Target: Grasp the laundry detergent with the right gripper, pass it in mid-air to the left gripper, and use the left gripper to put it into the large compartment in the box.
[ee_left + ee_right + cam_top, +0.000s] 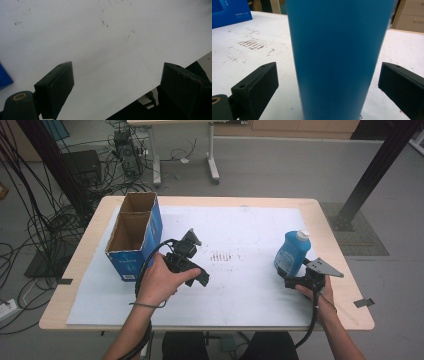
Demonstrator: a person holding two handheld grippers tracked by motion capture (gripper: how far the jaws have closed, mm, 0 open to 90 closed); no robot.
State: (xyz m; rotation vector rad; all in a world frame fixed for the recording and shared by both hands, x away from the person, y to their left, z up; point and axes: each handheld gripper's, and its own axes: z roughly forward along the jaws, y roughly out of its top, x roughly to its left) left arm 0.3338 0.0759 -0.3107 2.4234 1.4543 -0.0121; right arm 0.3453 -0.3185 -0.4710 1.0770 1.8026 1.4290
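Note:
A blue bottle (pixel 290 251) with a white cap stands upright on the white sheet (pixel 240 290) at the table's right side. My right gripper (pixel 296 278) is right behind its base. In the right gripper view the bottle's blue body (pixel 337 60) stands between the two black jaws, with a gap on each side, so the right gripper (pixel 328 67) is open. My left gripper (pixel 192 262) is held just right of the blue box, near the middle of the table. Its jaws stand open over the bare sheet (pixel 105 45), and nothing lies between them (pixel 118 72).
A tall blue cardboard box (pixel 134 236), open at the top with two compartments, stands at the left of the table. A patch of reddish marks (pixel 222 256) is on the sheet's middle. The table's front edge (pixel 200 324) is close below both hands.

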